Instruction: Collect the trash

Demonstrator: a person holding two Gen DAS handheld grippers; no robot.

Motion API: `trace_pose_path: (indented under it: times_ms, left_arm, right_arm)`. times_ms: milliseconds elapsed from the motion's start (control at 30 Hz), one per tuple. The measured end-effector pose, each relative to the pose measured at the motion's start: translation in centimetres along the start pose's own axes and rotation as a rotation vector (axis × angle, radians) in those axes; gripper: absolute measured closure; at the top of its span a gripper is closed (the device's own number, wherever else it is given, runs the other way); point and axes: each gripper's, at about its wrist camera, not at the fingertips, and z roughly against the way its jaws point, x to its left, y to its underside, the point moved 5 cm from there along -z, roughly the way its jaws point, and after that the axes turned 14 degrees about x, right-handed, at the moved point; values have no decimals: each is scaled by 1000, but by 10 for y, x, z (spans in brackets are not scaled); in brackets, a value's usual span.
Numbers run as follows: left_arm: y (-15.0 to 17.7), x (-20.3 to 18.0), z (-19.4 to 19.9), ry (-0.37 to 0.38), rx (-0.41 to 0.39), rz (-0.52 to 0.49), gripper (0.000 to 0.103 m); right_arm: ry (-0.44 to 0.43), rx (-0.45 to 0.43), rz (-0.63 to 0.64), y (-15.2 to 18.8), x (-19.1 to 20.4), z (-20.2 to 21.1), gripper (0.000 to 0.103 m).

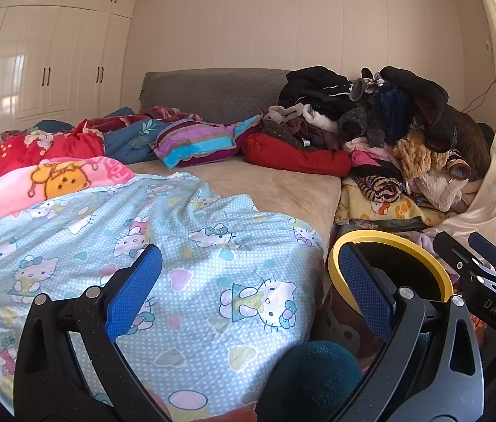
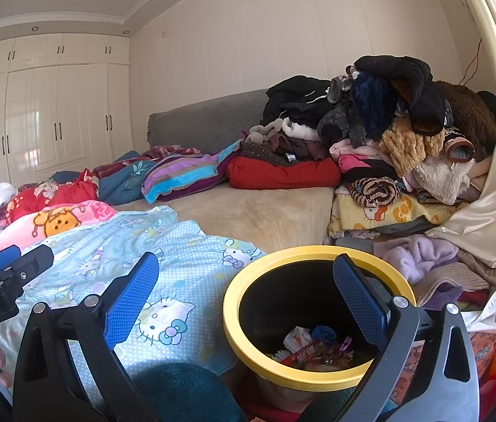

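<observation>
**Both grippers empty beside the yellow-rimmed bin**

Through my left wrist camera, my left gripper [image 1: 248, 288] stood with its jaws spread wide and nothing between them. Under the gap lay the light blue cat-print blanket [image 1: 184, 246], draped over the near end of the bed [image 1: 276, 183]. The trash bin [image 1: 423, 249], black with a yellow rim, sat low at the right, beside the bed's corner; my right-hand finger pad [image 1: 364, 285] overlapped its near rim, so the bin lay off to the side of the gap and partly behind that finger. Its contents were hidden from this angle. My right gripper [image 1: 487, 270] showed at the far right edge, past the bin. A heap of clothes [image 1: 388, 123] was piled at the bed's far right.

Through my right wrist camera, my right gripper [image 2: 246, 292] was likewise wide apart and held nothing. The trash bin [image 2: 248, 344] sat close below, its mouth filling the right half of the gap, with my right-hand finger pad [image 2: 360, 299] over its opening. Inside lay the trash [image 2: 313, 348]: crumpled white paper, something blue, red and coloured wrappers. My left gripper [image 2: 5, 263] hung over the blanket [image 2: 184, 267] at the left edge.
</observation>
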Motion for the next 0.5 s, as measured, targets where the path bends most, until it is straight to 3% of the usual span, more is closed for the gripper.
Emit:
trace_pose_path:
  times_ms: [500]
  left_arm:
    - [1,0,-1,-5,-1,-2,11]
  right_arm:
    - [1,0,-1,0,0,0,6]
